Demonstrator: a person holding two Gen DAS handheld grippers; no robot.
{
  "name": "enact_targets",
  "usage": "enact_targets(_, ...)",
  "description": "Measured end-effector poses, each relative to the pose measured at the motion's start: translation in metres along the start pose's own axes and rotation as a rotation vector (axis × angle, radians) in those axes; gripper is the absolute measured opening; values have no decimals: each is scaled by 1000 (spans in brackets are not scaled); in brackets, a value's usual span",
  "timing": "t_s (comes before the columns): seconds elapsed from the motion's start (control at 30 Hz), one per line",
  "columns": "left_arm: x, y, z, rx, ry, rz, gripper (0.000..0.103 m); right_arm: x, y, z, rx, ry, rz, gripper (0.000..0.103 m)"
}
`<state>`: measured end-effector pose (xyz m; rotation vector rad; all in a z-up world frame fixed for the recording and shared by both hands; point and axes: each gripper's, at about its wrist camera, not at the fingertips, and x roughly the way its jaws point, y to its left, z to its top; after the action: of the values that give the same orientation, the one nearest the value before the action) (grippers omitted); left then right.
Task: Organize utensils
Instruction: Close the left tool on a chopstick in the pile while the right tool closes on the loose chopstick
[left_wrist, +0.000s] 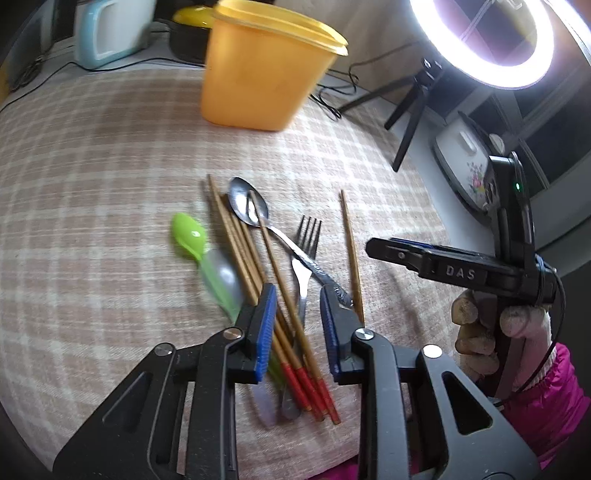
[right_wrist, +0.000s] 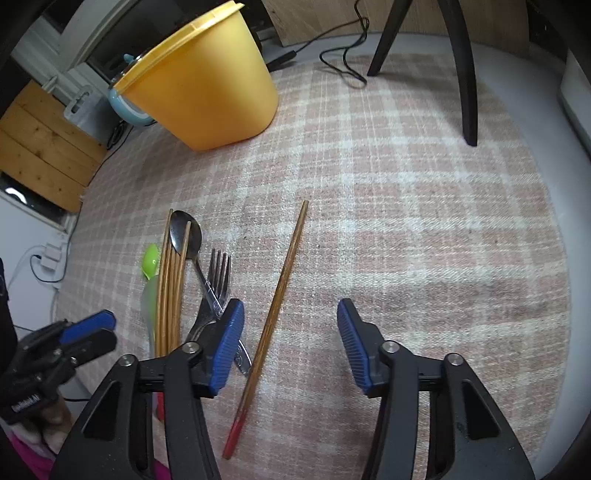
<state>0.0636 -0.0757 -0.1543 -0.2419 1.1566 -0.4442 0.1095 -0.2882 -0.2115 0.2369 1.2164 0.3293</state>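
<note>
You have barely begun: every utensil lies on the worktop (right_wrist: 424, 206), yellow tub (left_wrist: 258, 74) apart, your left tool (left_wrist: 298, 325) half-closed astride the chopstick bundle (left_wrist: 255, 280), right tool (right_wrist: 291, 343) open over the lone chopstick (right_wrist: 280, 291), neither gripping

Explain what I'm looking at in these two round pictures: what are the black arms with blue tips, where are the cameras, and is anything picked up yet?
There is no robot arm. A person holds a hand-held gripper in each hand, with a fisheye camera looking along its two blue-padded fingers.

The left view shows the left hand-held gripper over a pile of utensils: a bundle of chopsticks with red ends, a metal spoon, a fork and a green plastic spoon. The chopsticks lie between its pads, but a grip is not clear. At the right edge is the other tool in a gloved hand.

The right view shows the right hand-held gripper, open, over a single chopstick lying apart, untouched.

Everything rests on a checked cloth. A yellow tub stands behind.
</note>
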Motion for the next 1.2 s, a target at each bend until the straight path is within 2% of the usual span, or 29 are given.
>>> enact_targets(0.1,10,-4,3,9,16,7,21,6,-3,4,29,31,4,38)
enact_targets(0.3,24,-2,10,13,45,27,18,15,-3,7,59,70,32,28)
enact_targets(1.0,72,1,25,29,114,77,18,27,6,15,73,91,17,20)
enact_targets(1.2,83,0,26,35,124,89,18,30,7,19,61,100,-11,18)
